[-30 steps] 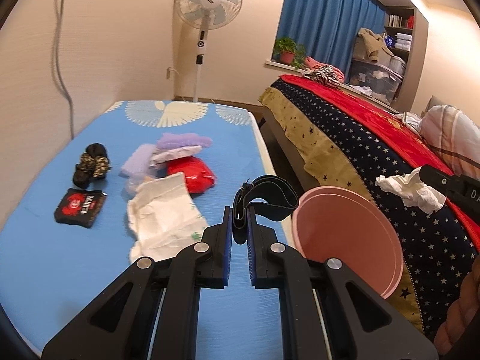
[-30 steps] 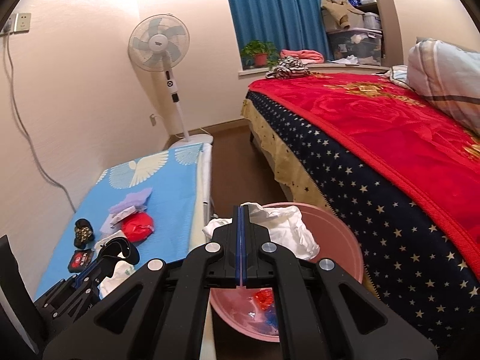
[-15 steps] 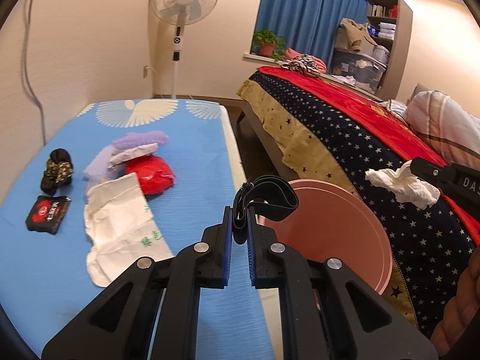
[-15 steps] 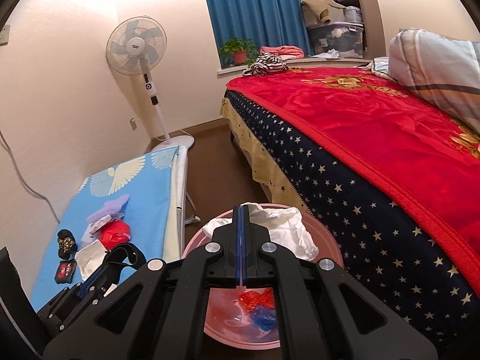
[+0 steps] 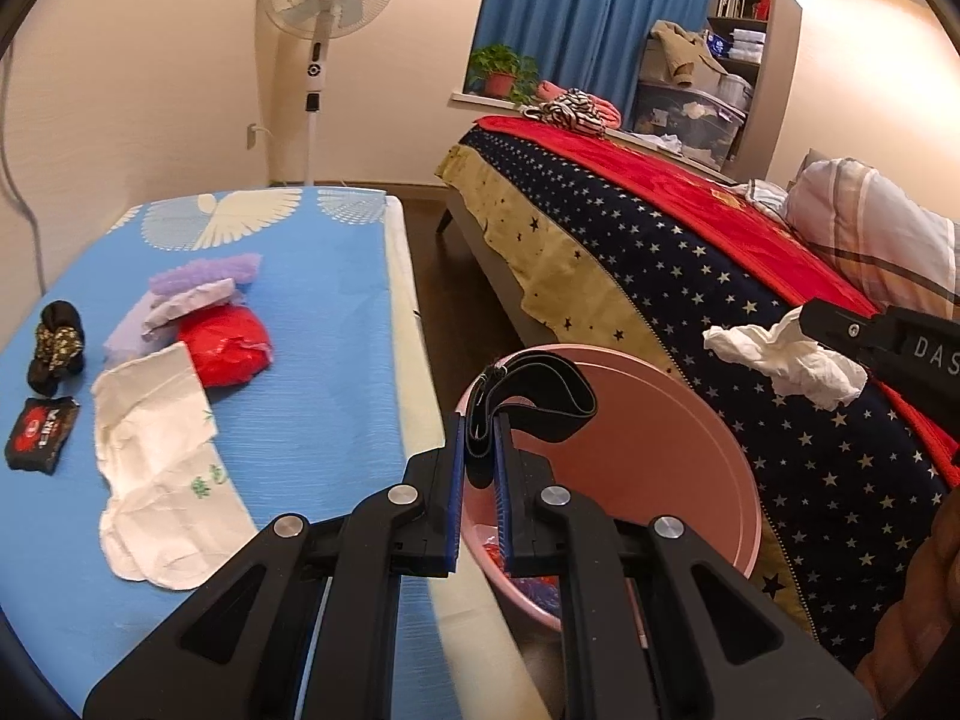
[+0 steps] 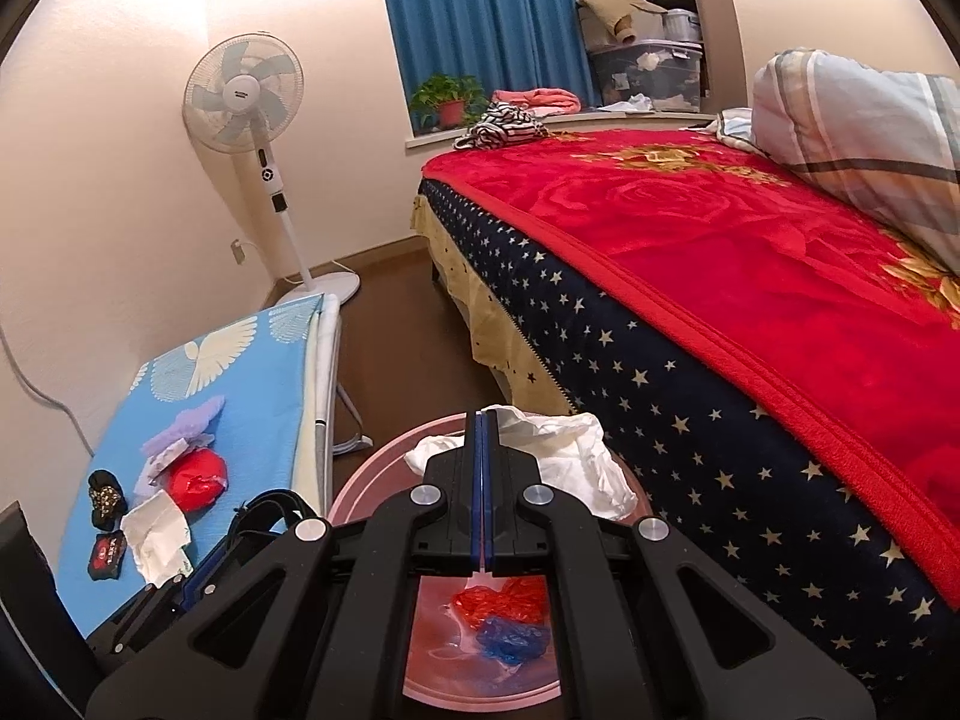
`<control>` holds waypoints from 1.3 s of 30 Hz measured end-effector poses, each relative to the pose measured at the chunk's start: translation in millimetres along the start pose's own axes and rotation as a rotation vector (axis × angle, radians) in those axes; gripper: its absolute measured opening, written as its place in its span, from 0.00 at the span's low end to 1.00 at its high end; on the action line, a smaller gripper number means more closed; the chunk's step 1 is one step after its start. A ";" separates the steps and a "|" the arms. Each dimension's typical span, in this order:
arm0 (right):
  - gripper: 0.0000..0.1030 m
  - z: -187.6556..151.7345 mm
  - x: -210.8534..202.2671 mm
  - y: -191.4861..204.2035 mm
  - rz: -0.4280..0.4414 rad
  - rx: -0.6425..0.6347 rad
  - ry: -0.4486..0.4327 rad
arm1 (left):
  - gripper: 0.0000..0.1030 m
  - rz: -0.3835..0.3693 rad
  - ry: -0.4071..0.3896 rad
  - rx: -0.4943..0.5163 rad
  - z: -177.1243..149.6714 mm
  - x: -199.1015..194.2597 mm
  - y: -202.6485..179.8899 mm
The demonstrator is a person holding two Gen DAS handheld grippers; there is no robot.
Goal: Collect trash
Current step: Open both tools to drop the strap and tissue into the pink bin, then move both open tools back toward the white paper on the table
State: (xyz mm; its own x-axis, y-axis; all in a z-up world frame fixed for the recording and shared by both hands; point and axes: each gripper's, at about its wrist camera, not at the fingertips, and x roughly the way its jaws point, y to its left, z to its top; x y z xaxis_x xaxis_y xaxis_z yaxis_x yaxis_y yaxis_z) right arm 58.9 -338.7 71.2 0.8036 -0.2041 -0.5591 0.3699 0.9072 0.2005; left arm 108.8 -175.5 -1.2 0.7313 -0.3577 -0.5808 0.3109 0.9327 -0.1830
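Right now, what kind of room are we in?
It looks like a bedroom. There is a big bed with a red blanket and a striped pillow, blue window curtains, and a white standing fan by the wall.

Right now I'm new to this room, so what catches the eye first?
The pink basin on the floor between the blue table and the bed. The left gripper holds a black strap over it, and the right gripper holds a white tissue above it.
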 end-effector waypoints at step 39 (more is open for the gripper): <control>0.31 -0.8 -14.7 6.7 0.021 0.014 -0.019 | 0.30 0.004 -0.027 -0.012 -1.6 -36.6 28.5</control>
State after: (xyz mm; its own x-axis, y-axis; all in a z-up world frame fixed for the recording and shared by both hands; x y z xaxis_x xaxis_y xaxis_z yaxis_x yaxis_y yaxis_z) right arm 49.2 -329.3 80.1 0.8203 -0.1918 -0.5388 0.3588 0.9062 0.2236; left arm 89.9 -135.7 13.6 0.7486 -0.3554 -0.5596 0.3013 0.9343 -0.1904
